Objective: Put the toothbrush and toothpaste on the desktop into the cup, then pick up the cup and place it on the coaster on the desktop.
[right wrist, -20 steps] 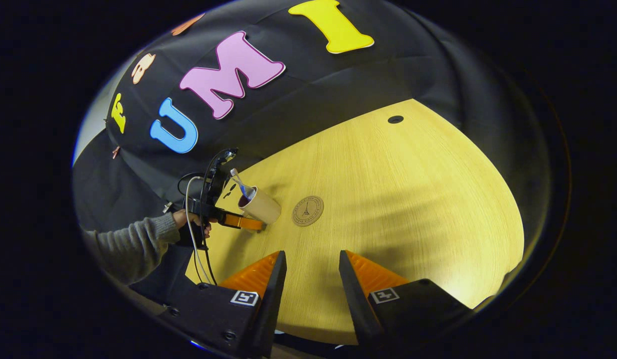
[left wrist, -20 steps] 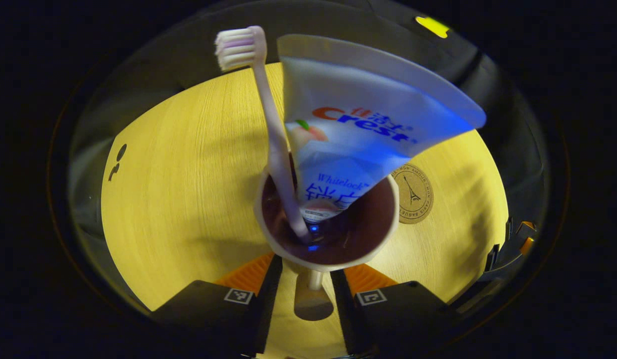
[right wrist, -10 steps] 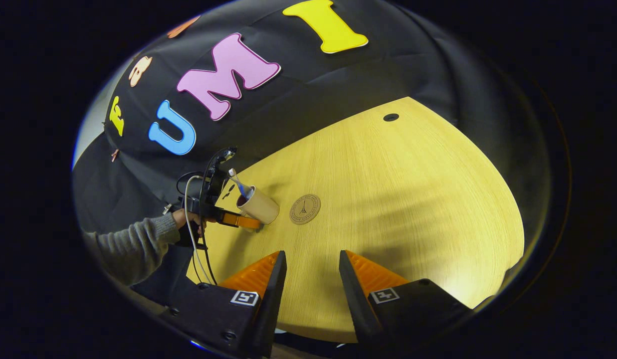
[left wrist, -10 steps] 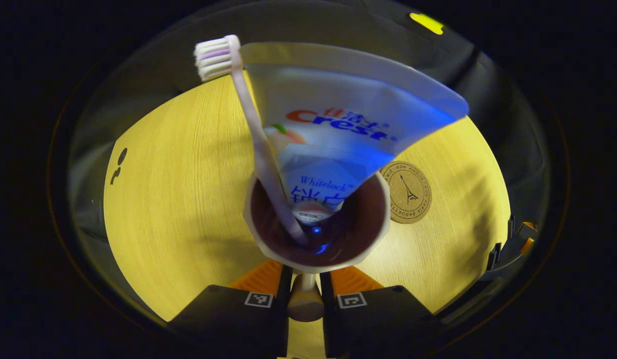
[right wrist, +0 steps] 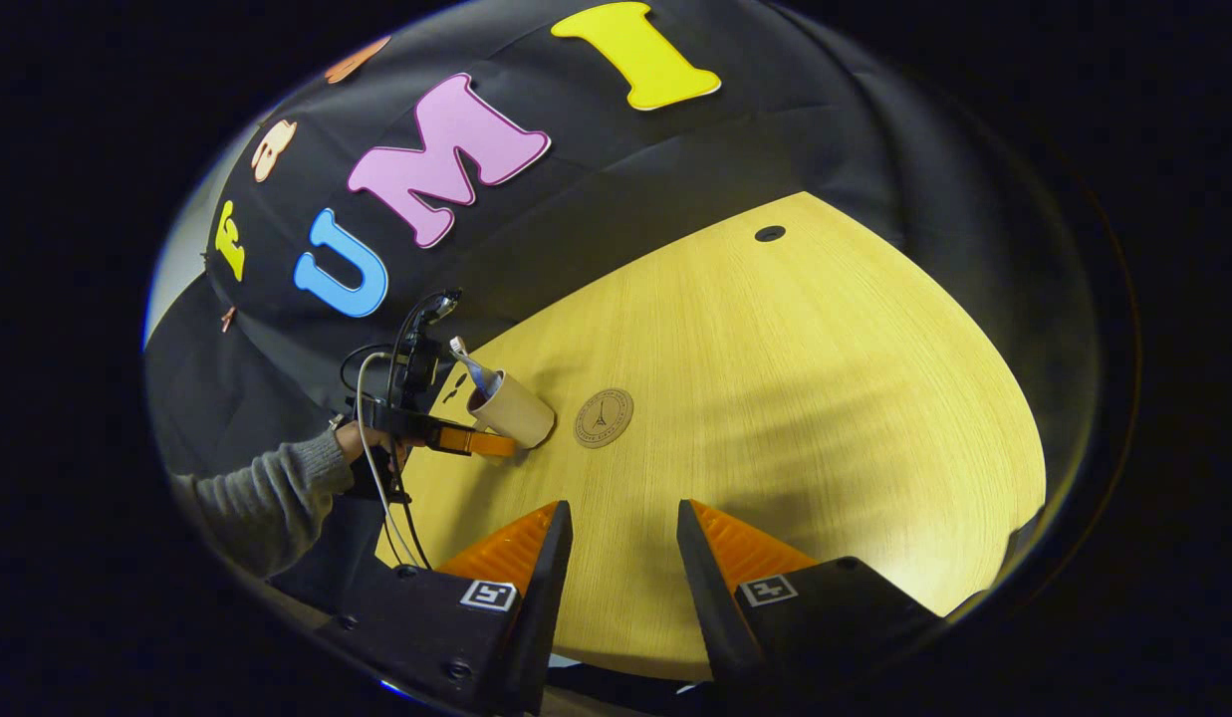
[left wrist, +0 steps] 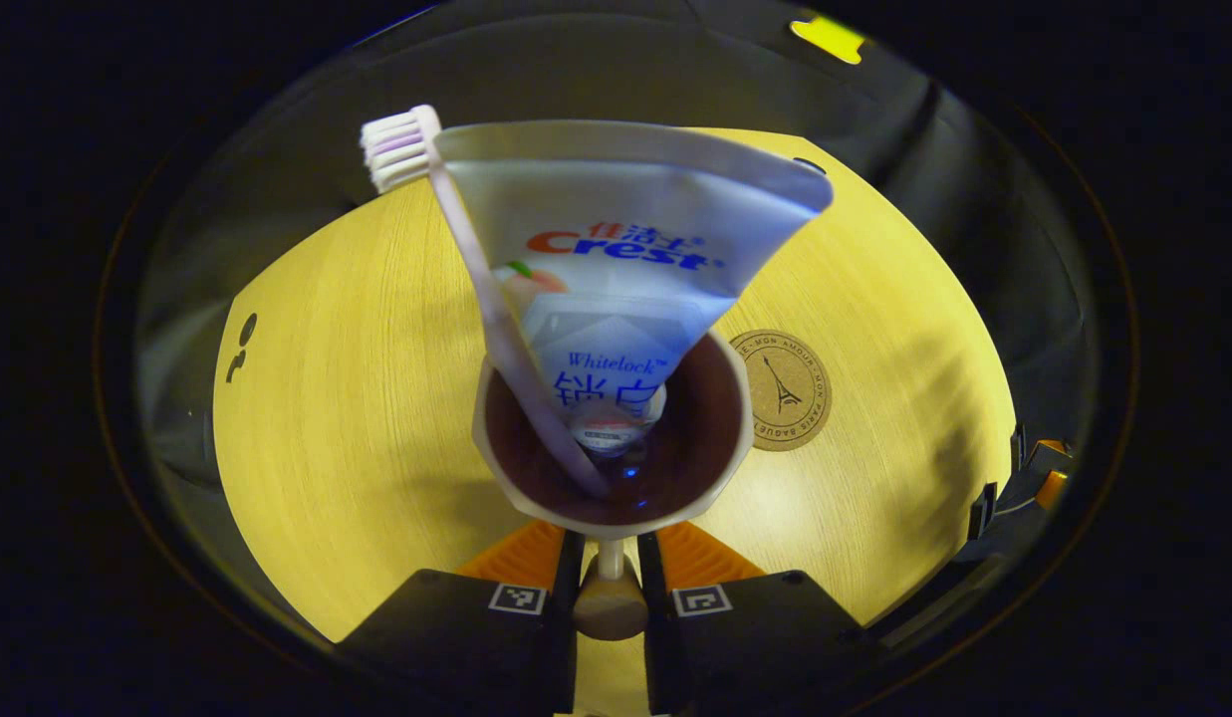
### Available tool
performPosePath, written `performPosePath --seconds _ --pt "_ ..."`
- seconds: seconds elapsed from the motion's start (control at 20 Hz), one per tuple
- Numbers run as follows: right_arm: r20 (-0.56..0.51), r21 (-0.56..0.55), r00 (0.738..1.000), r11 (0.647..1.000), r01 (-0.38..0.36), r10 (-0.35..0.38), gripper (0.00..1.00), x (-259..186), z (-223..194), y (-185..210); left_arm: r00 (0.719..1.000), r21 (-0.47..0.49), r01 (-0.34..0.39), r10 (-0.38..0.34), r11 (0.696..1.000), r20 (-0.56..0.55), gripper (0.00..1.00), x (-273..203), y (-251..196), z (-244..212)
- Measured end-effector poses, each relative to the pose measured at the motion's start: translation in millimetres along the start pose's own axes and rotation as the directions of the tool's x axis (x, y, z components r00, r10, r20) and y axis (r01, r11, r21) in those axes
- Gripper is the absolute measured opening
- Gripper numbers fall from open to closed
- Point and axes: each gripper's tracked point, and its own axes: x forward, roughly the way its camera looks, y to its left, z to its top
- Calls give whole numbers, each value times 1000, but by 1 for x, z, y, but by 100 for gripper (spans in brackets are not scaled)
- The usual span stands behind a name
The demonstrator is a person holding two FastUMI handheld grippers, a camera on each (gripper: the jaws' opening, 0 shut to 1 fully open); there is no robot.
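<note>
Brush (left wrist: 476, 269) and paste (left wrist: 616, 259) are already in the cup (left wrist: 612, 446), so it's the carry step now. Left hand-held gripper (left wrist: 609, 558) is clamped on the cup's handle; the right one (right wrist: 621, 558) hangs open, holding nothing. Next: lift and set it on the coaster (left wrist: 781, 389) just beside it on the surface (left wrist: 357, 398), keeping it level.
</note>
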Motion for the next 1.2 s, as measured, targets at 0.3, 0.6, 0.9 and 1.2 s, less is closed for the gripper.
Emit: performPosePath --seconds 0.3,0.6,0.9,1.2 --pt "10 10 1000 1000 10 -10 66 -9 -2 -8 999 63 38 -39 997 15 31 -5 -38 13" --pt "37 30 999 999 33 -34 66 -21 1 -23 998 130 65 -68 989 19 32 0 -78 30" --pt "54 57 996 996 66 -69 66 -32 3 -41 997 169 71 -74 983 13 32 11 -104 40" --pt "55 79 995 994 81 -86 66 -34 4 -49 997 185 75 -75 980 -5 32 18 -111 41"
